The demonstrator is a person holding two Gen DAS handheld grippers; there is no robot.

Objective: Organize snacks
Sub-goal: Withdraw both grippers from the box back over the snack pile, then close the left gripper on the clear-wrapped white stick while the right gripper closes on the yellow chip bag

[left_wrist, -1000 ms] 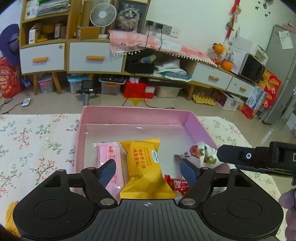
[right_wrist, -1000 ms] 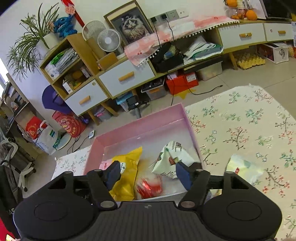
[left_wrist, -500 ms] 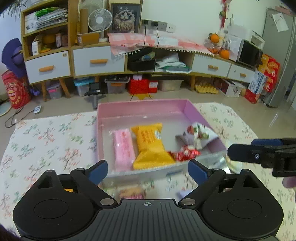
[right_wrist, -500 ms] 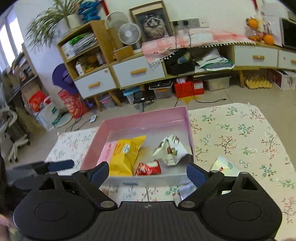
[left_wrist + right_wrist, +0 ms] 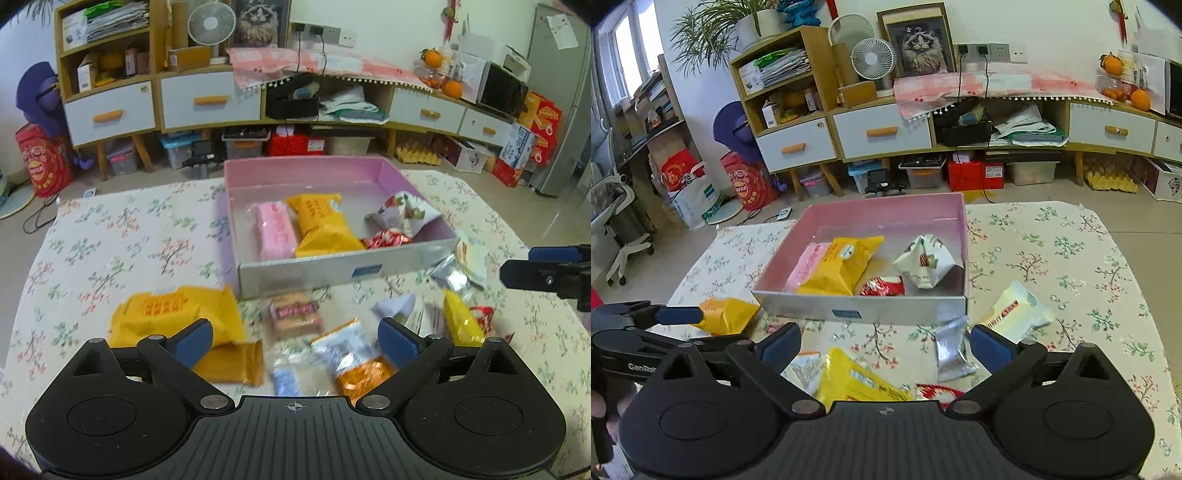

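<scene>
Snacks are seen partly in the pink box, partly loose on the counter, with both tongs empty.

In the left wrist view the pink box (image 5: 332, 266) is placed in the middle of the frame on the flowered counter (image 5: 110, 243). A pink packet (image 5: 275, 229), a yellow packet (image 5: 321, 225), a small red packet (image 5: 386, 239) and a white patterned packet (image 5: 402, 214) are held inside it. More snacks are scattered in the lower half of the frame, in front of the box: a big yellow bag (image 5: 173, 317) at lower left, an orange packet (image 5: 354, 362) in the lower middle. The left tongs (image 5: 295, 338) are spread wide and nothing is gripped. In the right wrist view the right tongs (image 5: 884, 345) are still opening, nothing is pressed between them; a silver packet (image 5: 951, 350) and a pale yellow packet (image 5: 1015, 314) are lying at lower right.
</scene>
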